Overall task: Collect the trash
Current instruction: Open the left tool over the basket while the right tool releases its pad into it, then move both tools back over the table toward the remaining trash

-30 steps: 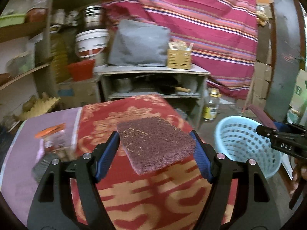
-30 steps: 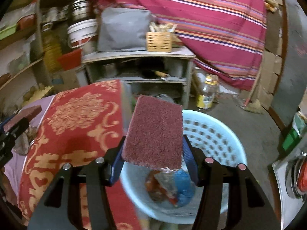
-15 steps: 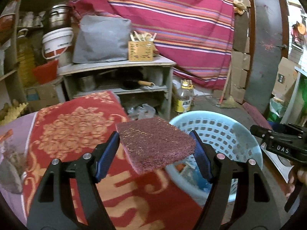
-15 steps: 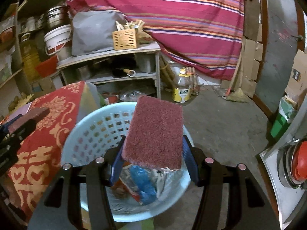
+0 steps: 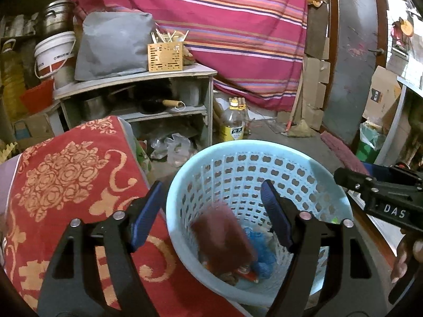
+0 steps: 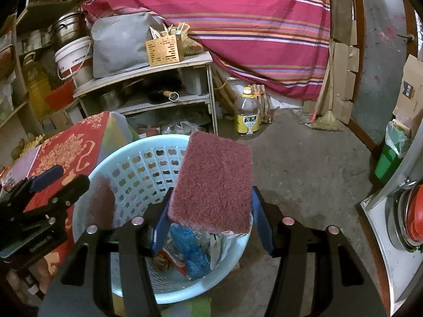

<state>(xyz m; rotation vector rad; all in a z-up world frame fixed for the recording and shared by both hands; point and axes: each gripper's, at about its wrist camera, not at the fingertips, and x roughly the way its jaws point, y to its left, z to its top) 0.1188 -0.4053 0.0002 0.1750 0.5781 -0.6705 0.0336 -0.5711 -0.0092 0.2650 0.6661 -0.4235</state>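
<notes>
A light blue perforated basket [image 5: 264,158] stands on the floor beside the table and holds trash. My left gripper [image 5: 211,206] is open above its rim. A maroon scouring pad [image 5: 222,240], blurred, is falling inside the basket below it; it also shows in the right wrist view [image 6: 101,203]. My right gripper [image 6: 210,211] is shut on a second maroon scouring pad [image 6: 214,179], held over the basket [image 6: 137,163]. The left gripper shows at the left of the right wrist view [image 6: 53,185], and the right gripper at the right of the left wrist view [image 5: 370,185].
A table with a red and gold cloth [image 5: 66,185] stands left of the basket. Behind are a grey shelf unit [image 5: 137,84], a white bucket [image 5: 53,55], an oil bottle [image 5: 234,126] on the floor and a striped curtain [image 5: 224,26]. A steel counter [image 6: 396,224] is at right.
My left gripper swung right from over the table to over the basket, opened and let go of its pad, which is dropping in. My right gripper also moved over the basket, still holding its pad.
</notes>
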